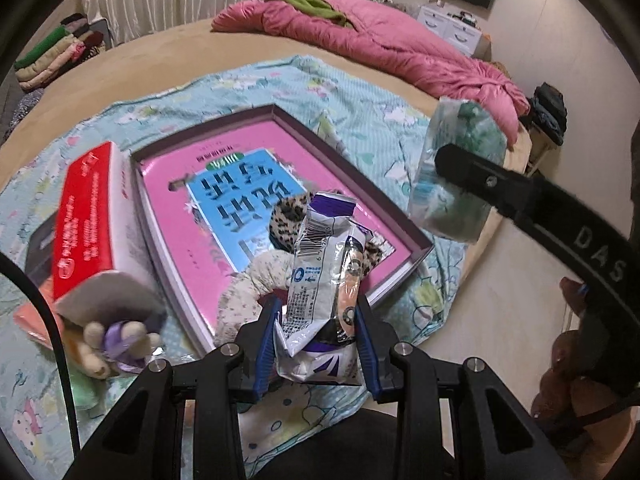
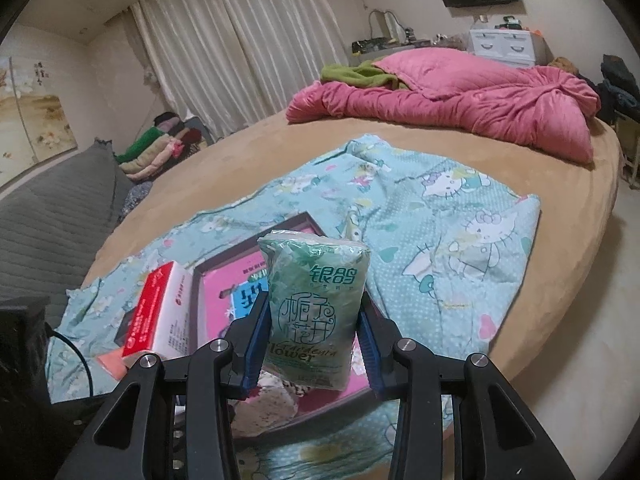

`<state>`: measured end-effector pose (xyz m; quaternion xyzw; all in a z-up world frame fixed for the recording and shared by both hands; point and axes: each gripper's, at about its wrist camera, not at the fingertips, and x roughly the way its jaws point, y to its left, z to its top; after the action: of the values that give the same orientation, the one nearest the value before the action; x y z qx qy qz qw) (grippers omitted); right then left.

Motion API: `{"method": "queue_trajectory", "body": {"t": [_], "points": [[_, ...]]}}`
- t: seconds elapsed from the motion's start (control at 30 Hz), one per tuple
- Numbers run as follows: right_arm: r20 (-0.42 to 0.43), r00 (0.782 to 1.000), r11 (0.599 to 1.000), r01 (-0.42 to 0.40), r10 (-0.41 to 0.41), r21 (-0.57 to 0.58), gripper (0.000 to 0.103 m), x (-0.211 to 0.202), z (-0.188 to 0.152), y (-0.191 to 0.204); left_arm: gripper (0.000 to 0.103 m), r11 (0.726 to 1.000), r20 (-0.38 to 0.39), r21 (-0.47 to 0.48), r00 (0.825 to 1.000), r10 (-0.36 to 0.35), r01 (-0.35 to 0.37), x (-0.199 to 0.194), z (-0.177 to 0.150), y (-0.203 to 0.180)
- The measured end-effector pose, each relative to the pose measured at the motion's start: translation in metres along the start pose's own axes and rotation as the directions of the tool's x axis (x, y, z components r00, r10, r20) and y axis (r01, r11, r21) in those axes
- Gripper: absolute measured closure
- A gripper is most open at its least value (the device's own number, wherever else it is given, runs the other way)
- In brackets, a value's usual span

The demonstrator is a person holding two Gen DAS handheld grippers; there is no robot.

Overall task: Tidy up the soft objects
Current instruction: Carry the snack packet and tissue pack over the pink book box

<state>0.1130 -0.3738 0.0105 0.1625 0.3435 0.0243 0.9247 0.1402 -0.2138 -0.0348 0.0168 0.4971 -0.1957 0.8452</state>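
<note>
My left gripper (image 1: 318, 320) is shut on a crumpled white and purple snack packet (image 1: 324, 280), held above the near corner of a shallow pink-lined box (image 1: 280, 120). A leopard scrunchie (image 1: 290, 214) and a cream floral scrunchie (image 1: 252, 284) lie in the box. My right gripper (image 2: 310, 322) is shut on a green tissue pack (image 2: 314, 308), held above the box's (image 2: 296, 218) right side. In the left wrist view the tissue pack (image 1: 460, 168) and the right gripper's finger (image 1: 480, 176) show at the right.
A red and white carton (image 1: 88, 216) stands left of the box, with a small plush toy (image 1: 116, 340) and soft items below it. All lie on a Hello Kitty sheet (image 2: 440, 220) on a round tan bed (image 2: 280, 136). A pink quilt (image 2: 460, 96) lies at the back.
</note>
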Motion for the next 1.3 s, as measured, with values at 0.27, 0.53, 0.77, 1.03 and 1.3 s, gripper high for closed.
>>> {"method": "queue_trajectory", "body": {"t": [0.27, 0.53, 0.77, 1.03, 1.3], "points": [[-0.035, 0.999, 1.000, 0.011, -0.011, 0.008, 0.061, 0.017, -0.005, -0.008, 0.067, 1.000, -0.050, -0.020, 0.999, 0.015, -0.016, 0.033, 0.001, 0.011], [-0.064, 0.998, 1.000, 0.017, -0.017, 0.002, 0.061, 0.032, -0.009, -0.012, 0.067, 0.999, -0.049, -0.043, 0.999, 0.023, -0.026, 0.046, 0.006, 0.022], [-0.091, 0.996, 1.000, 0.014, -0.016, -0.017, 0.061, 0.045, -0.012, -0.009, 0.067, 0.997, -0.050, -0.078, 0.999, 0.020, -0.024, 0.055, 0.012, 0.034], [-0.131, 0.991, 0.999, 0.002, -0.009, -0.047, 0.061, 0.059, -0.018, -0.002, 0.067, 0.995, -0.039, -0.094, 0.999, 0.027, -0.030, 0.057, 0.013, 0.040], [-0.162, 0.987, 0.998, -0.003, -0.008, -0.065, 0.061, 0.070, -0.022, 0.002, 0.067, 0.994, -0.028, -0.108, 1.000, 0.011, -0.014, 0.053, 0.010, 0.042]]}}
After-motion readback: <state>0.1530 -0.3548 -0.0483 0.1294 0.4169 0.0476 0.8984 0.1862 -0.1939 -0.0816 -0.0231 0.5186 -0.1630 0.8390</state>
